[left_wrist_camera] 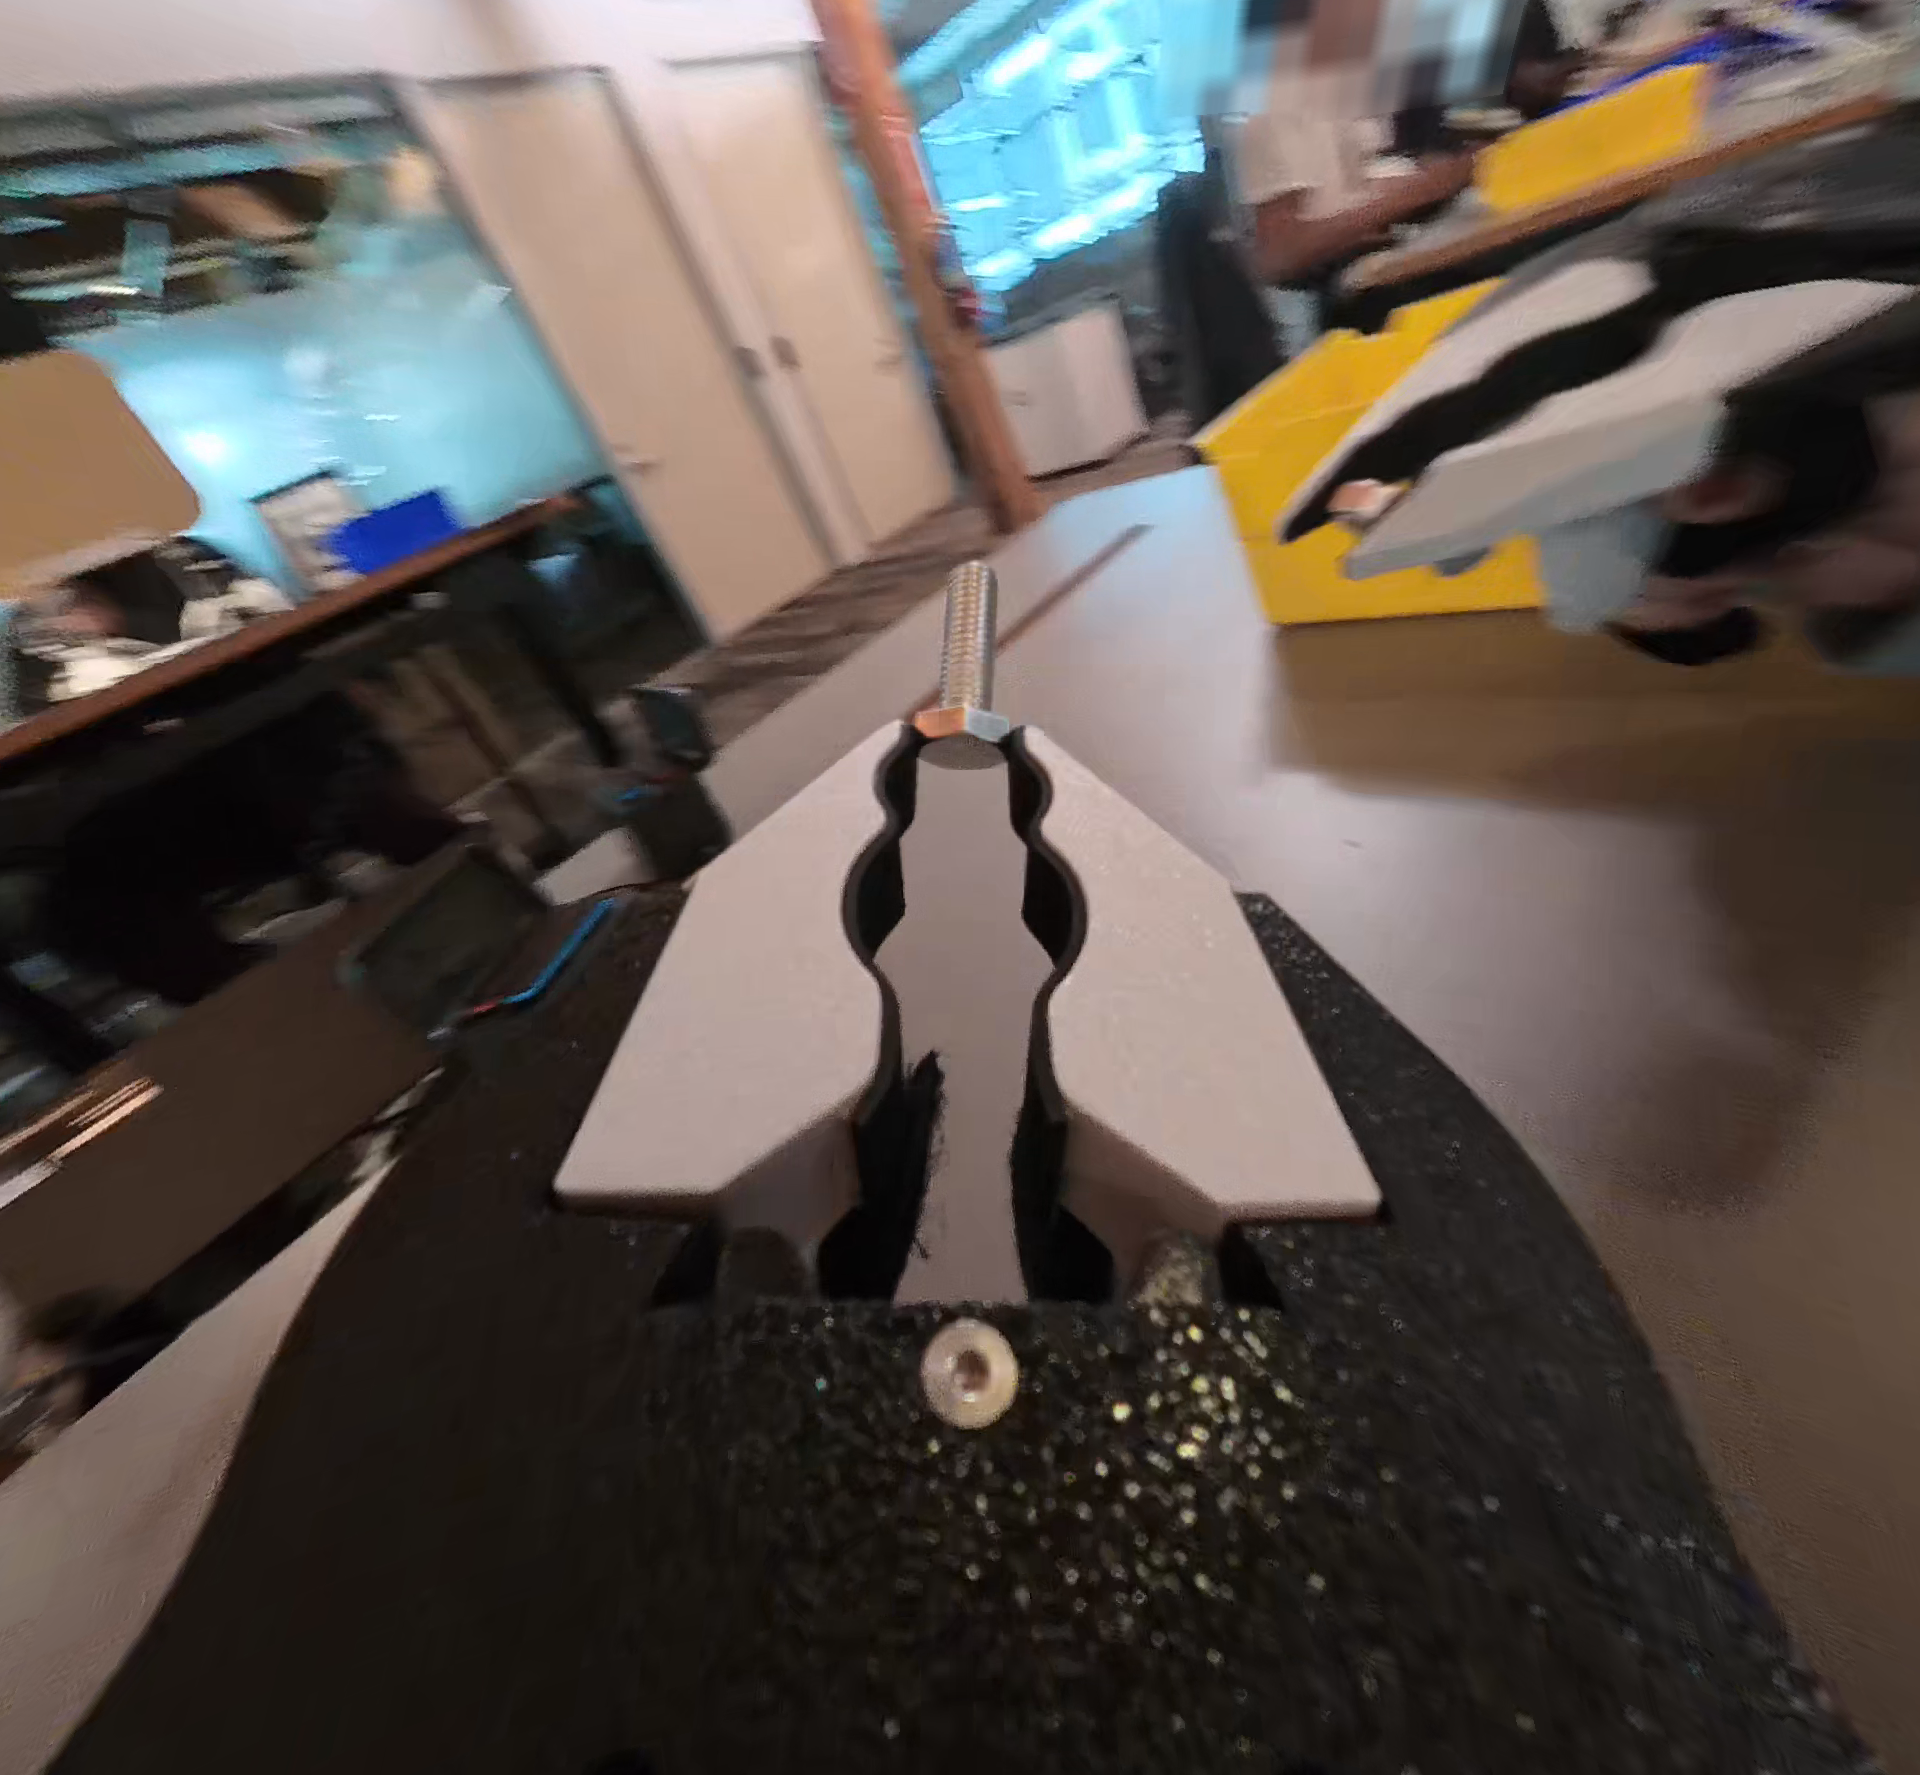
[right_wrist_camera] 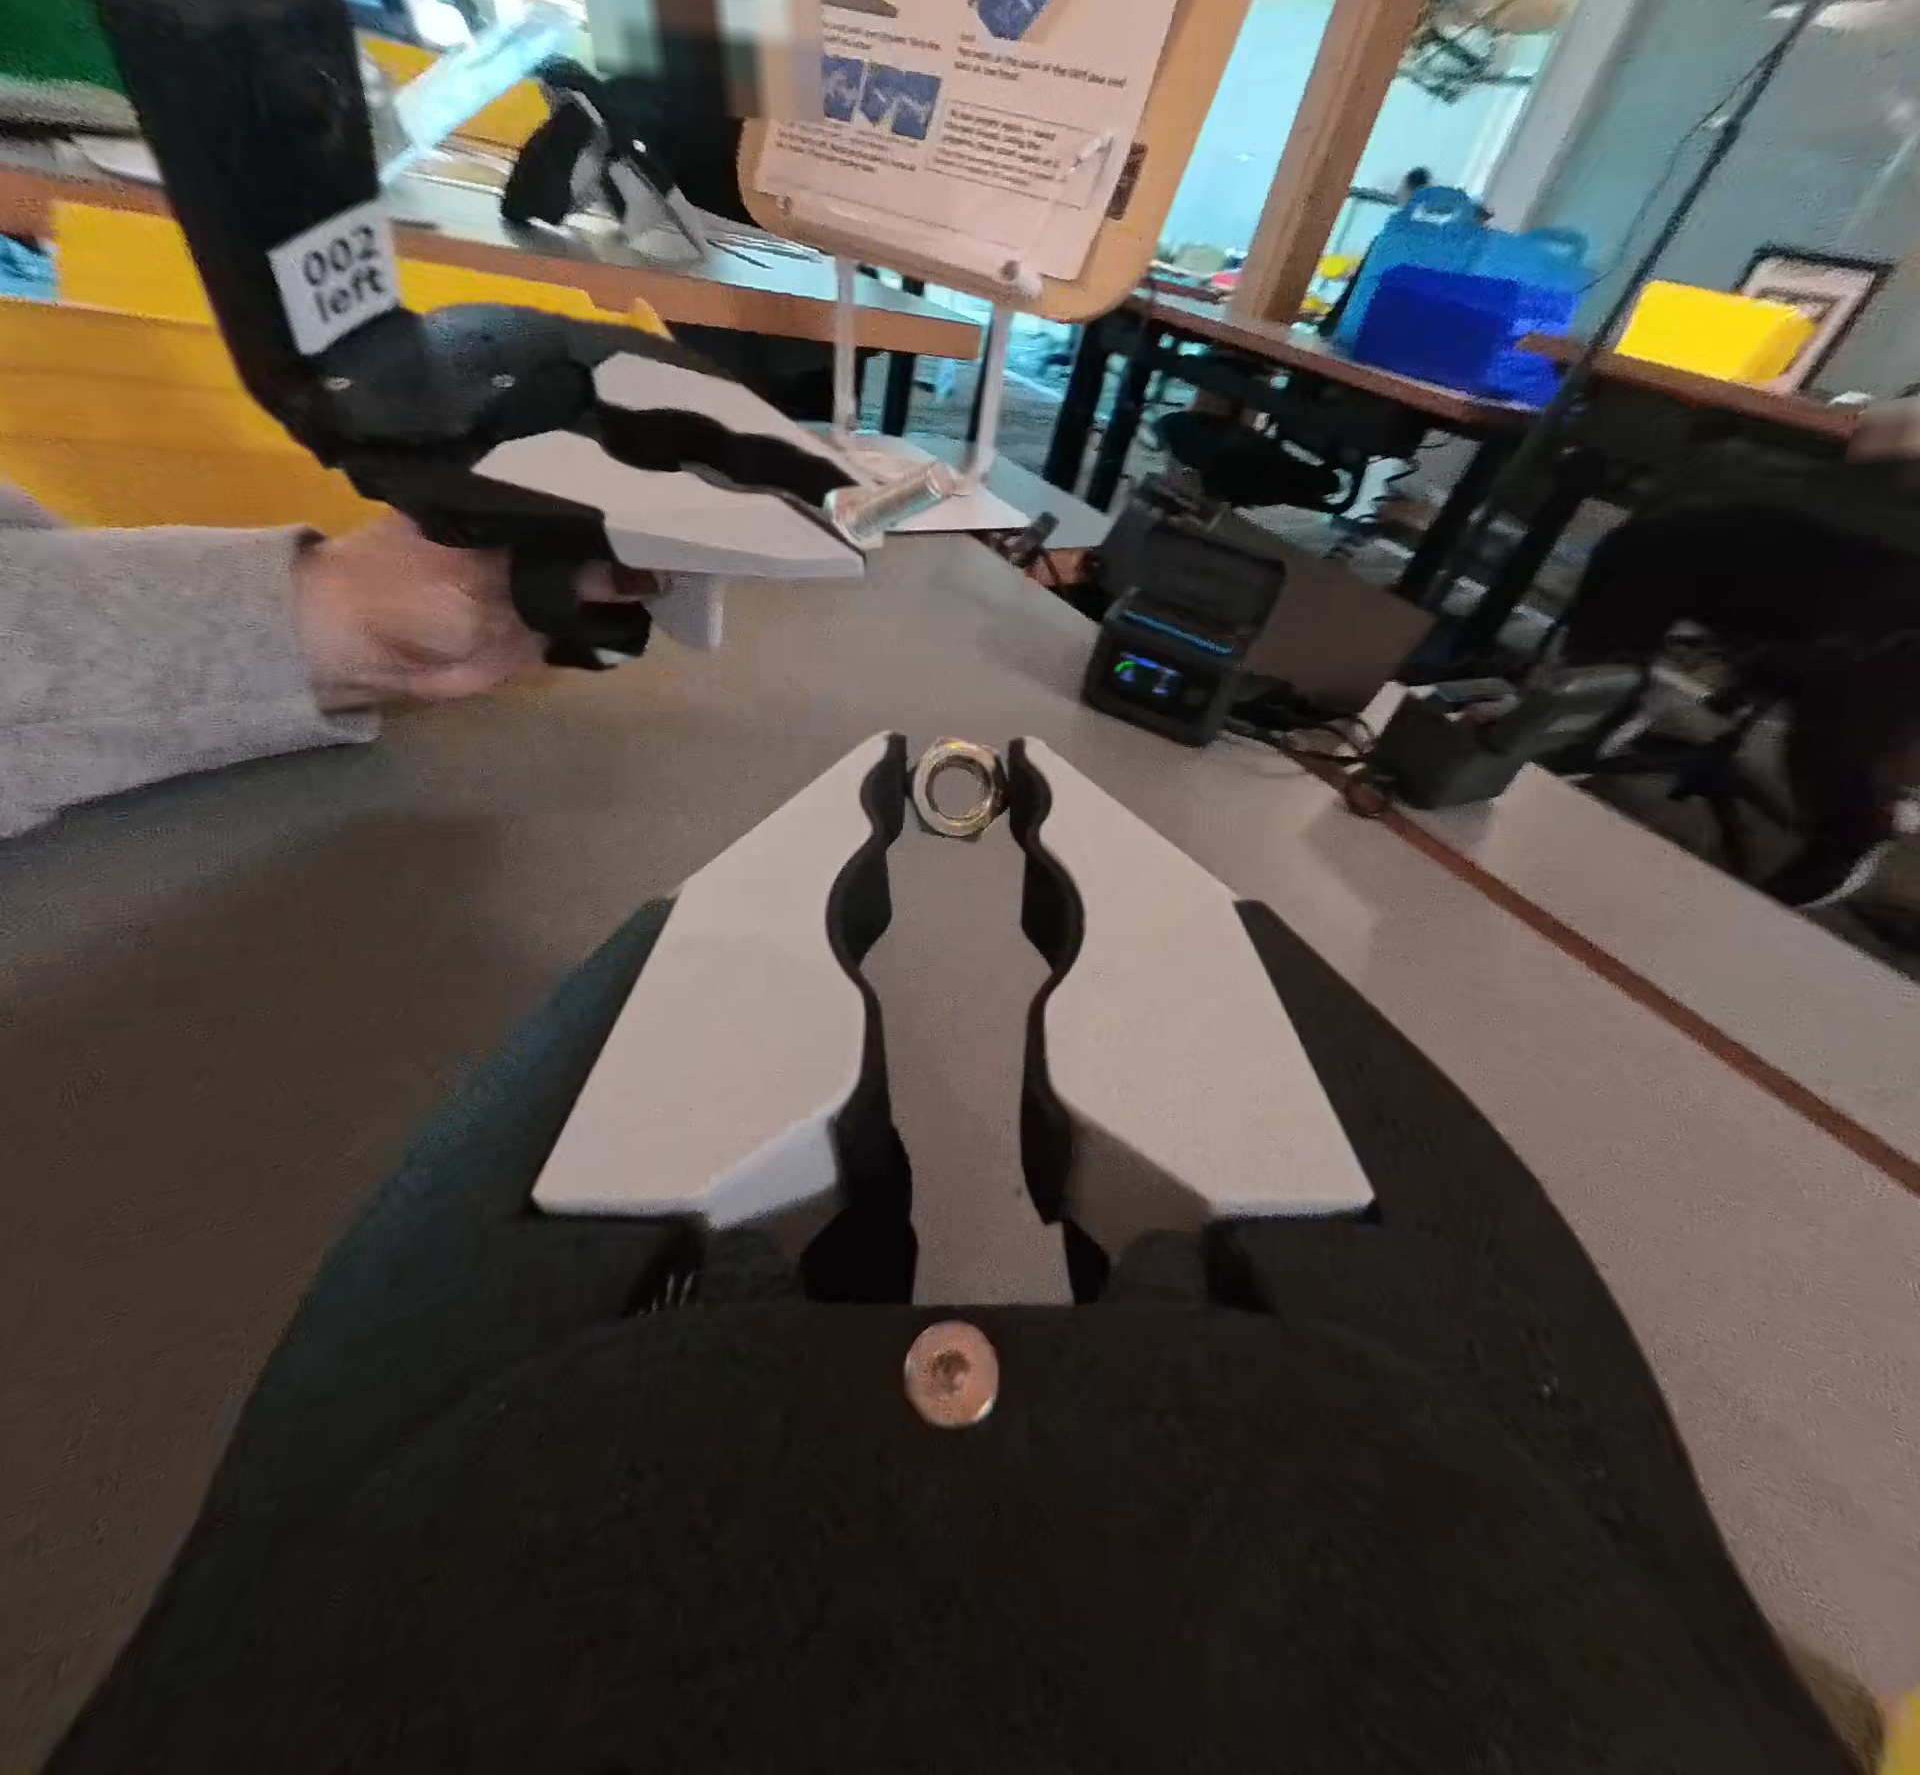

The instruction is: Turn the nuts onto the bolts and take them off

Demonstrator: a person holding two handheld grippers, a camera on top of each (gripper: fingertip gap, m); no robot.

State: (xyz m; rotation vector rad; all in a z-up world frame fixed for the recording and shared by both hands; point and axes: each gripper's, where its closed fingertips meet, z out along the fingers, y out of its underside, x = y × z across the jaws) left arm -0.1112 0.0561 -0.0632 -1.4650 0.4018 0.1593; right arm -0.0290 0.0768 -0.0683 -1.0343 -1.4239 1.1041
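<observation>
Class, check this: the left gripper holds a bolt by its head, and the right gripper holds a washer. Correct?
Not quite. The right gripper holds a hex nut, not a washer, as the right wrist view shows. The left gripper does hold the bolt by its head.

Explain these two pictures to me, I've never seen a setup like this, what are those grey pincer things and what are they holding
No robot here: a person holds a handheld two-finger gripper in each hand, with a camera on each looking along its fingers. The left wrist view shows the left gripper clamping a silver bolt by its head, threads pointing away. The right wrist view shows the right gripper pinching a nut, hole facing the camera. Each view also shows the other gripper farther off. Both hover above a grey table; yellow bins sit at its far side.
</observation>
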